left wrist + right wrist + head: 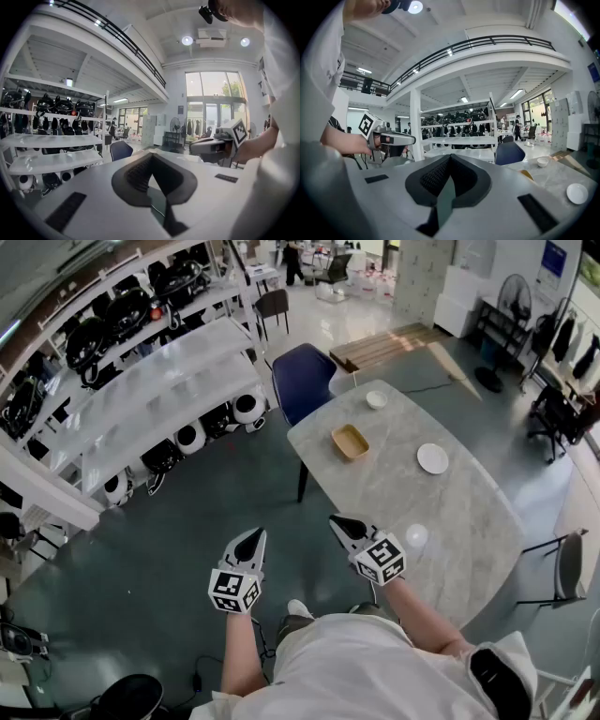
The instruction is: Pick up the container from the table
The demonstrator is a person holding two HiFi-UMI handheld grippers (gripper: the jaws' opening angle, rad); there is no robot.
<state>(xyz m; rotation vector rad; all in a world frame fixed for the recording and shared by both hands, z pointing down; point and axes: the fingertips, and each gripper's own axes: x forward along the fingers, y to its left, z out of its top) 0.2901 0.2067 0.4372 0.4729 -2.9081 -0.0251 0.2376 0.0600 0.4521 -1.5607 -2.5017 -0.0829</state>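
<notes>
The container (350, 442) is a shallow tan tray lying on the far half of the marble table (450, 521); in the right gripper view only its tan edge (527, 175) peeks past the gripper body. My left gripper (254, 537) hangs over the floor left of the table, jaws shut and empty. My right gripper (340, 522) is held at the table's near left edge, also shut with nothing in it. Both point roughly level and sit well short of the container. Each gripper view shows the other: the right gripper (220, 146) and the left gripper (389, 138).
A small white bowl (376, 399), a white plate (432, 458) and a small white round thing (416, 536) share the table. A blue chair (302, 381) stands at the table's far left end. White shelving (159, 390) runs along the left; a grey chair (568, 564) is at the right.
</notes>
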